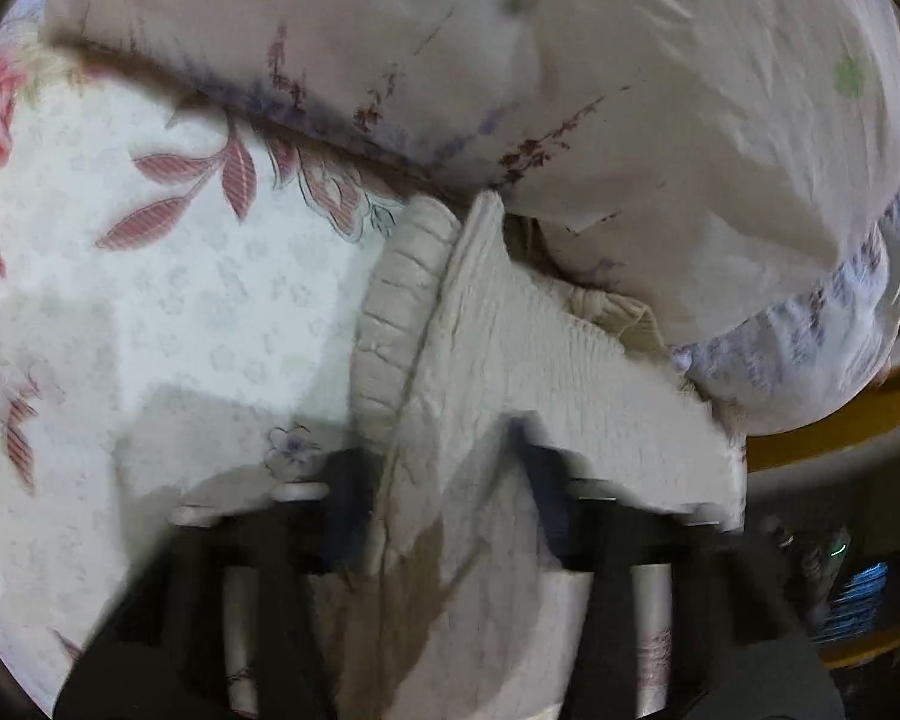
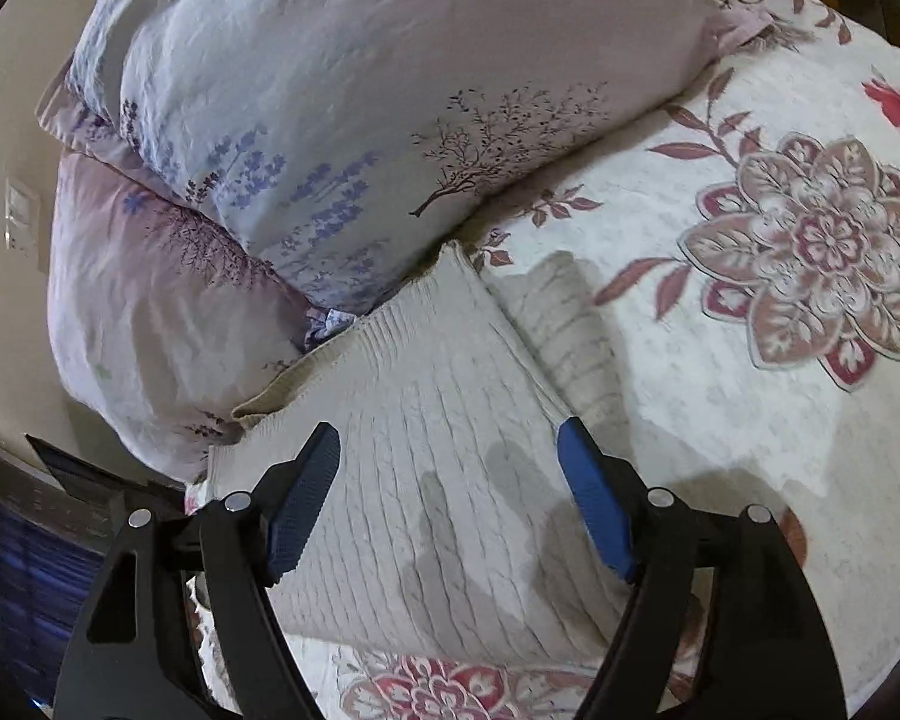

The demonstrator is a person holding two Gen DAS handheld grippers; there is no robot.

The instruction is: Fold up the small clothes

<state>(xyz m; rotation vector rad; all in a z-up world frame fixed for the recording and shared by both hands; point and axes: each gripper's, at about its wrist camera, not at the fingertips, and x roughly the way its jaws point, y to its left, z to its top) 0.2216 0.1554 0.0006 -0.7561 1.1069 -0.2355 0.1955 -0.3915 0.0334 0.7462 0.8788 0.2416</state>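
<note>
A small cream ribbed knit garment lies on the floral bedspread, its far end against the pillows. My right gripper is open just above it, blue pads spread on either side, holding nothing. In the left wrist view the same garment fills the space between my left gripper's fingers. The cloth drapes over my left gripper and hides the tips, and this view is blurred. A ribbed cuff or sleeve sits to the garment's left.
Two pale lilac pillows with lavender and tree prints lie stacked behind the garment, also in the left wrist view. The bed's edge, a wall and dark furniture are to the left.
</note>
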